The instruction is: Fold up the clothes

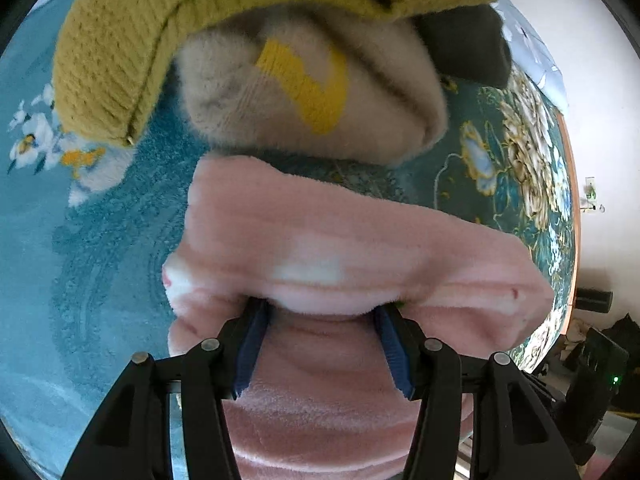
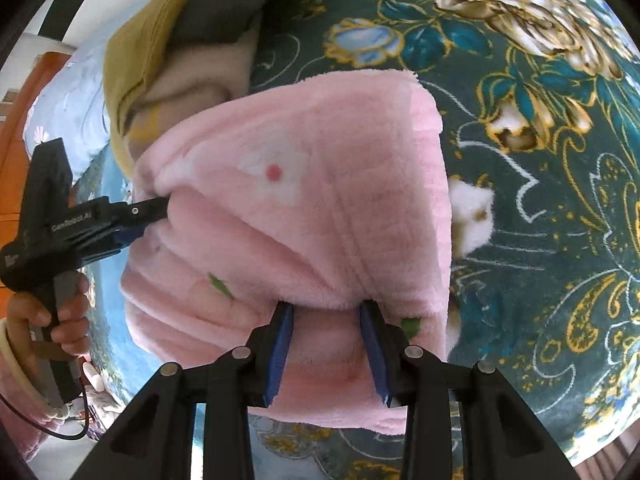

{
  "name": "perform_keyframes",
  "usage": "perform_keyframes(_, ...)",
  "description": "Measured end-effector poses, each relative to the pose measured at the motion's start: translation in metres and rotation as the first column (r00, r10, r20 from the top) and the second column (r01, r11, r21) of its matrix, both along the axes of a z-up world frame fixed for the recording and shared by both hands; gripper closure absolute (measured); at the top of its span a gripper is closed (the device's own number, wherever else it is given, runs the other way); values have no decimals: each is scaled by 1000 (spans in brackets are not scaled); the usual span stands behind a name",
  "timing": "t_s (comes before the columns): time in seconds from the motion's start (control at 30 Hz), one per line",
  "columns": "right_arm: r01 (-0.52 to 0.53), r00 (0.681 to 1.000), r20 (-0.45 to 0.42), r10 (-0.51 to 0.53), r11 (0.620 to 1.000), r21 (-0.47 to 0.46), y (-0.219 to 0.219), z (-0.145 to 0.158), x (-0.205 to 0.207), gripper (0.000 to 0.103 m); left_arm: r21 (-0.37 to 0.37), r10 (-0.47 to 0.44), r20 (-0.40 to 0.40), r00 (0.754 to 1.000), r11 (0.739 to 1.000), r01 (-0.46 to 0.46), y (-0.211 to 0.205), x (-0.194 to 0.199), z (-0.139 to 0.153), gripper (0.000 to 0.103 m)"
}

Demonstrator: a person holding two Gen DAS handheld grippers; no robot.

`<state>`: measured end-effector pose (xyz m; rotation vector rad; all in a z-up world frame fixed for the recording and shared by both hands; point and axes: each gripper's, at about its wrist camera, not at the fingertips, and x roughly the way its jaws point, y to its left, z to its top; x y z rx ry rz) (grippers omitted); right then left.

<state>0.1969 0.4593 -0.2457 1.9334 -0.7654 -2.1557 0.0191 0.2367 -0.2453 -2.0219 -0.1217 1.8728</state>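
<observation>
A pink fleece garment with white flower prints lies bunched on the bed, with a folded flap draped over both grippers' fingertips. My left gripper has its jaws apart with a fold of the pink fleece between them; its tips are hidden under the flap. It also shows in the right wrist view, at the garment's left edge. My right gripper likewise has its jaws apart around a fold of the pink garment, its tips hidden under the fabric.
A stack of folded clothes lies behind: a mustard knit sweater, a beige fuzzy one with yellow marking, and a dark grey item. A teal floral blanket covers the bed. The bed's edge and the floor show at right.
</observation>
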Motion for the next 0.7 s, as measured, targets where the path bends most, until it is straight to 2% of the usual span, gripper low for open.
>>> perform_keyframes(0.1, -2, 999, 35, 3, 1000, -11, 4, 12, -4, 64, -14, 2, 2, 1000, 1000, -2, 5, -2, 11, 47)
perform_keyframes(0.17, -18, 1000, -17, 18, 1000, -21, 6, 36, -8, 64, -13, -5, -26, 1000, 1000, 4, 5, 2, 28, 47)
perform_keyframes(0.27, -40, 991, -131, 38, 999, -11, 9, 72, -19, 64, 36, 8, -71, 997, 999, -6, 0, 15, 56, 47)
perform_keyframes(0.37, -20, 986, -166, 20, 1000, -4, 13, 78, -34, 64, 19, -6, -75, 997, 1000, 7, -6, 32, 60, 47)
perform_keyframes(0.47, 20, 989, -147, -19, 1000, 3, 9, 61, -50, 64, -24, 12, -46, 999, 1000, -14, -22, 53, 50, 47)
perform_keyframes(0.57, 59, 993, -103, -58, 998, 7, 14, 37, -61, 64, -40, 61, -22, 998, 997, -62, -34, 59, 47, 47)
perform_keyframes(0.7, 40, 996, -78, -38, 999, 35, 12, 16, -67, 64, -49, 53, -22, 998, 997, -54, -26, 56, 28, 47)
